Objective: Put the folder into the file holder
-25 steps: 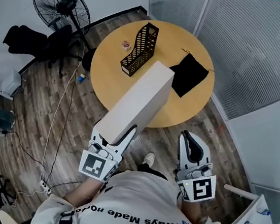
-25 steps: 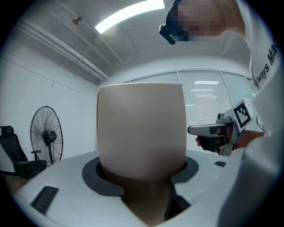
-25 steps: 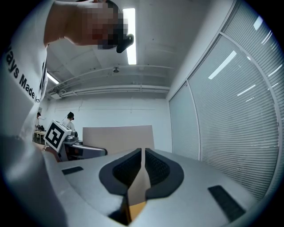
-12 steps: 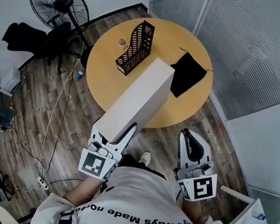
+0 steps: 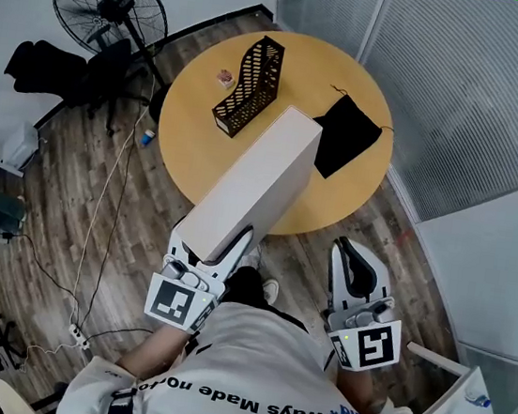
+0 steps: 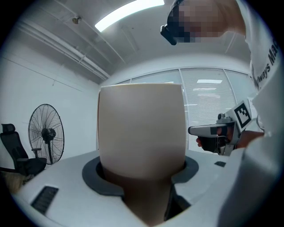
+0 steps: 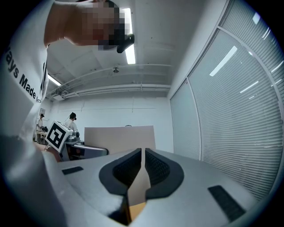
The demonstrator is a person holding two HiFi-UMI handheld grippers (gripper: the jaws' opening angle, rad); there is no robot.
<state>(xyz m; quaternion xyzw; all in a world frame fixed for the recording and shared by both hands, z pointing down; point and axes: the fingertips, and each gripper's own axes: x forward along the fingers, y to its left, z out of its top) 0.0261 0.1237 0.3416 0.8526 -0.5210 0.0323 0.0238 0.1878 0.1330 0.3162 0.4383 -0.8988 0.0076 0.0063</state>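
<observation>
Head view: left gripper (image 5: 213, 245) jaws wide, clamped on the near end of the folder (image 5: 252, 186), which points to 1 o'clock over the table (image 5: 187, 140). File holder (image 5: 249, 86) sits at 11 o'clock, apart. Right gripper (image 5: 358, 262) jaws together, empty.

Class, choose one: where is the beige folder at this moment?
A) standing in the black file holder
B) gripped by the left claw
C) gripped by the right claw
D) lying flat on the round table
B: the left claw is clamped on the folder, while the file holder stands empty on the table.
</observation>
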